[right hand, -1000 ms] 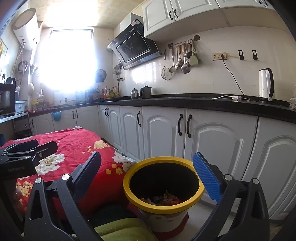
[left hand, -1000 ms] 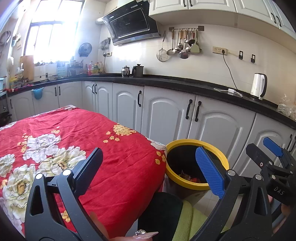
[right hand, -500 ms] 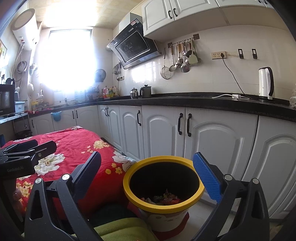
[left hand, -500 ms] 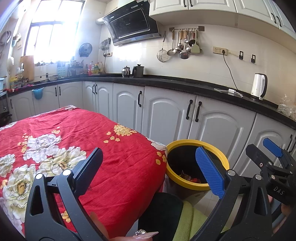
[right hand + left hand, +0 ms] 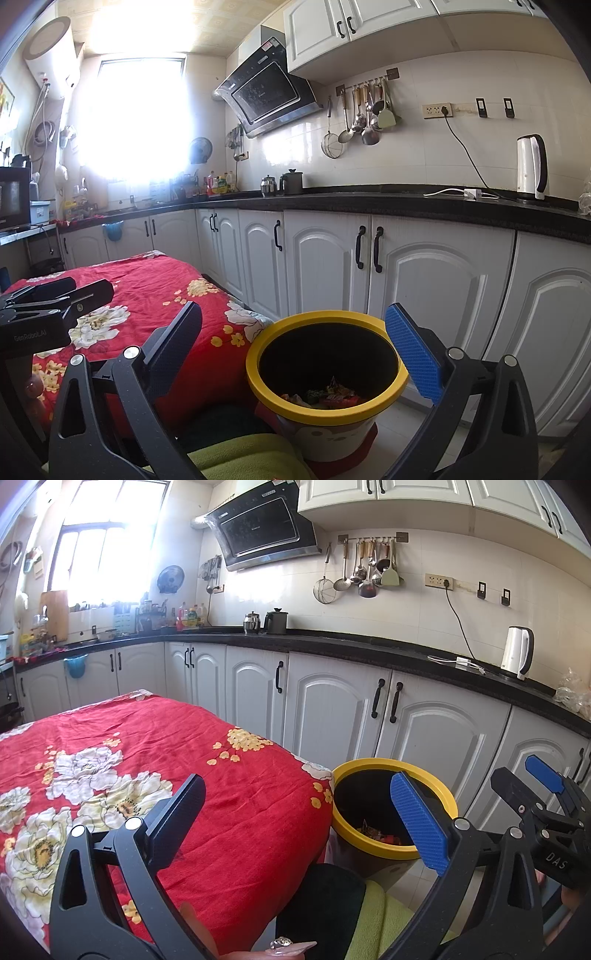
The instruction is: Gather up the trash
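1. The left gripper (image 5: 295, 812) hangs over the near right corner of a table under a red floral cloth (image 5: 155, 760); its 2 fingers are spread wide, with nothing between them.
2. The right gripper (image 5: 293, 345) is just as wide apart and holds nothing. It hangs above and a little in front of the bin (image 5: 327, 413), whose mouth shows between the black finger and the blue pad (image 5: 413, 354).
3. The bin is a pale bucket with a yellow rim and a dark inside. It stands on the floor just beside the table's right edge, in front of the white cabinet doors (image 5: 424, 288).
4. The trash (image 5: 325, 397) lies at the bottom of the bin: crumpled wrappers, red and mixed colours, too small to tell apart.
5. In the left wrist view the same wrappers (image 5: 380, 836) show through the bin's (image 5: 373, 843) mouth, and the right gripper (image 5: 532, 779) stands at the right edge of the frame.
6. In the right wrist view the left gripper (image 5: 55, 291) shows at the left edge, over the cloth (image 5: 155, 280).
7. A white kettle (image 5: 532, 168) stands on the black counter (image 5: 369, 203) at the right, and ladles (image 5: 364, 114) hang on a rail above.
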`<state>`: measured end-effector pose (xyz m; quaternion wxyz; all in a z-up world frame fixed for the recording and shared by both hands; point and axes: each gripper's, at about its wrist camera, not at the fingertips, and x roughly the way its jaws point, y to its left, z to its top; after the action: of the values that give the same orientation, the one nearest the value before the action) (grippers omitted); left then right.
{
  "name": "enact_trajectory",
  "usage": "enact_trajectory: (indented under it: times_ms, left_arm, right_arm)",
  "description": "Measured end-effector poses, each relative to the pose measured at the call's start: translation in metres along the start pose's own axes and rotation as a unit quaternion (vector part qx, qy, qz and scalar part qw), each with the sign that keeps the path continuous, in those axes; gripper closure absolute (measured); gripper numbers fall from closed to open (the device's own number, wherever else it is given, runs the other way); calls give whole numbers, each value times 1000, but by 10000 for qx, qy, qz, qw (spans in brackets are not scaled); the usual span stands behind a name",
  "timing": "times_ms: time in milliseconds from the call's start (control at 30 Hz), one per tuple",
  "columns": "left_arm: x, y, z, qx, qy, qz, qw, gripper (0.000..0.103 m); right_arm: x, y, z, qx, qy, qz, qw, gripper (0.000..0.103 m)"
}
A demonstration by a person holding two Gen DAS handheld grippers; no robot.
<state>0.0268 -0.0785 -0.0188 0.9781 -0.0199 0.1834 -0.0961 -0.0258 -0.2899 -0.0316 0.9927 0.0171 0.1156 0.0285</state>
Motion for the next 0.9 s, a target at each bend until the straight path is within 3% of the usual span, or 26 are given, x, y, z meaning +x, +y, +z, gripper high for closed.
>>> enact_trajectory:
  times_ms: [600,800,900]
  left_arm:
    - [4,2,-4,28,104,-33,9999,11]
    - [3,28,6,-370,338,-55,9987,11]
    - [-9,70,11,-595,468,401,9963,11]
  right_arm:
    - [4,3,-3,-38,101,61,9999,6]
    - [14,21,7,-136,211,391,9989,6]
    - [31,59,24,-139,354,971,9945,6]
